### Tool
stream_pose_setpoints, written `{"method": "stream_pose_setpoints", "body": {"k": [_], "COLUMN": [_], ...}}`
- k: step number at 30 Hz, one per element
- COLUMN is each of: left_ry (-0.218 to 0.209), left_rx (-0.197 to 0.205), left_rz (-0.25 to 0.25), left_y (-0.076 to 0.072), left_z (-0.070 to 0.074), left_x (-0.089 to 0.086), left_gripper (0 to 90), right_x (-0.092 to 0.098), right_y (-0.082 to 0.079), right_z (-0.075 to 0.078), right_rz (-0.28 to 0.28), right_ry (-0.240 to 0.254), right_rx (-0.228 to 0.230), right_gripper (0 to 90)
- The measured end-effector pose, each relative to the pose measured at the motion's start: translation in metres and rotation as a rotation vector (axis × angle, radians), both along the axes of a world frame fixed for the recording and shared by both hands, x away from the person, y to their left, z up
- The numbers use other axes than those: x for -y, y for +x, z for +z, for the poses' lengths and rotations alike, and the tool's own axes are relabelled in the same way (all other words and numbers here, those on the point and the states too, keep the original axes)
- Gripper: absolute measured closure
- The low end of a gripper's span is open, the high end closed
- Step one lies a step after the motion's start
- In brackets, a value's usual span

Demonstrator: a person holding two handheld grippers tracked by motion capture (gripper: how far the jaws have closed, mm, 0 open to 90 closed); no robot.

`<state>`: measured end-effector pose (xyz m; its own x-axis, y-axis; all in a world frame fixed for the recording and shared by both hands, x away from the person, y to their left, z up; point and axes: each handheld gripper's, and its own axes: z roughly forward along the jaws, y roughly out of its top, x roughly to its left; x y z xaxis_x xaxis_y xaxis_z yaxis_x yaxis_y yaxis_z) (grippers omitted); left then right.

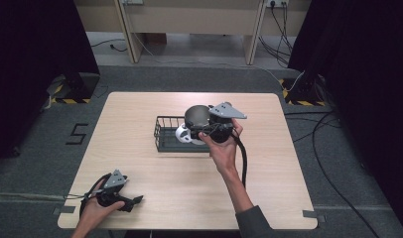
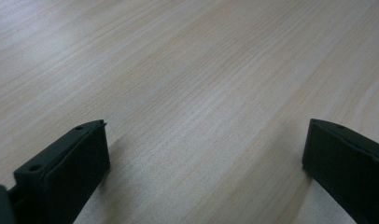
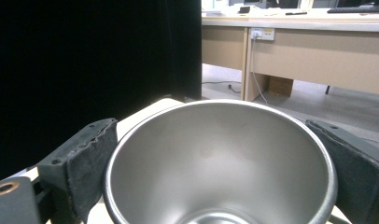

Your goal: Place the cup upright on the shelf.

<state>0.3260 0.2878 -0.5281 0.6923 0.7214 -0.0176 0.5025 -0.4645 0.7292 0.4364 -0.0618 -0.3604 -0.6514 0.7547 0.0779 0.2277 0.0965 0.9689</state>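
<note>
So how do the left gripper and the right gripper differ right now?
The left gripper sits low at the near-left of the wooden table, while the right gripper is raised over the black wire basket. The left gripper's jaws stand wide apart with nothing between them; the right gripper's jaws clasp a metal bowl. Both have black jaws and a grey top plate.

Tabletop [image 1: 155, 168]: pale wood with fine lengthwise grain. Wire basket [image 1: 162, 133]: black; the cup [image 1: 197, 115] at its right end is brushed silver-grey steel, with a white item [image 1: 182, 134] just beside it. Both grippers have black jaws and grey top plates.
</note>
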Motion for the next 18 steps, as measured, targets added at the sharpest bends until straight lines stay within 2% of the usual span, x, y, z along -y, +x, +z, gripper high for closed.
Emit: {"method": "stream_pose_setpoints", "body": {"k": [18], "left_ry": [0.0], "left_rx": [0.0], "left_rz": [0.0], "left_y": [0.0], "left_z": [0.0], "left_x": [0.0], "left_gripper": [0.0], "right_x": [-0.006], "right_y": [0.026], "right_z": [-0.003], "right_rz": [-0.062], "right_ry": [-0.009], "right_rx": [-0.022], "right_gripper": [6.0]}}
